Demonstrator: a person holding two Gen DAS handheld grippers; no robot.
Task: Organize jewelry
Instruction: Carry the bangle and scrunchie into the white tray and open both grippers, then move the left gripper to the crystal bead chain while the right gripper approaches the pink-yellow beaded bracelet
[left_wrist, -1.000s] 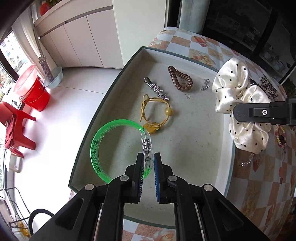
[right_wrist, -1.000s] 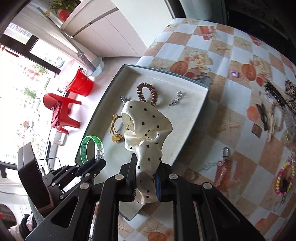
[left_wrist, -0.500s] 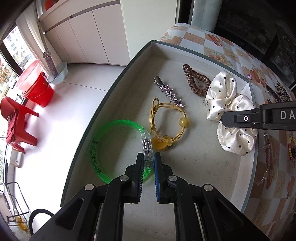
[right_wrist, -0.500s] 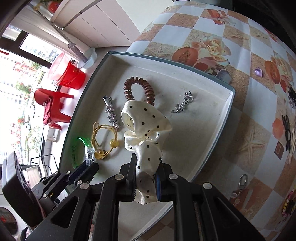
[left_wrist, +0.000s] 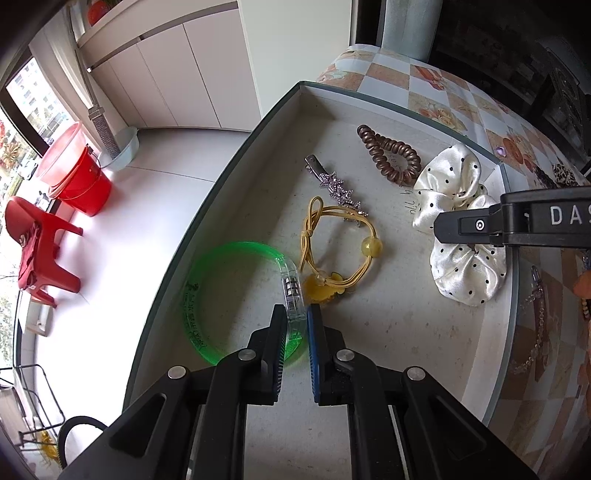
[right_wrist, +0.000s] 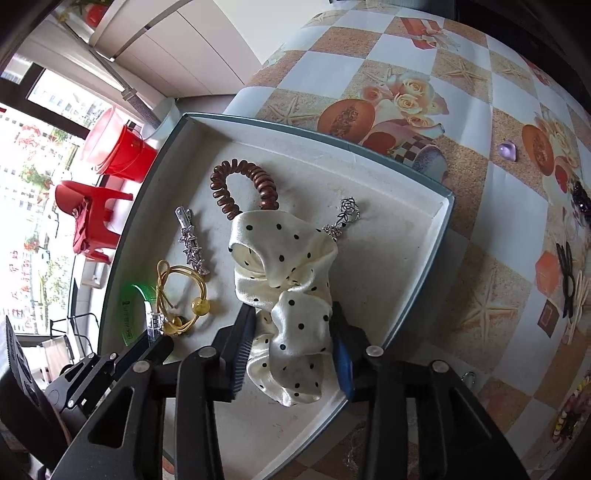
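The left gripper (left_wrist: 296, 323) pinches the clear clasp of the green bangle (left_wrist: 207, 295) low over the tray (left_wrist: 399, 354) floor. Beyond, the right gripper (right_wrist: 291, 350) has its fingers spread, the dotted scrunchie (right_wrist: 284, 280) lying loose between them in the tray. Both items seem mid-placement; next, each hand likely lets go and lifts clear. Only the right wrist view shows the silver charm (right_wrist: 347, 214) behind the scrunchie.

You see a glossy satin cloth scrunchie (right_wrist: 288, 295), a translucent green plastic bangle (left_wrist: 207, 295), a shiny metal star clip (left_wrist: 338, 190), and a brown coiled plastic hair tie (left_wrist: 391, 155) on the matt, speckled floor of a tray (left_wrist: 399, 332). The tablecloth (right_wrist: 461, 122) looks smooth and slightly shiny.
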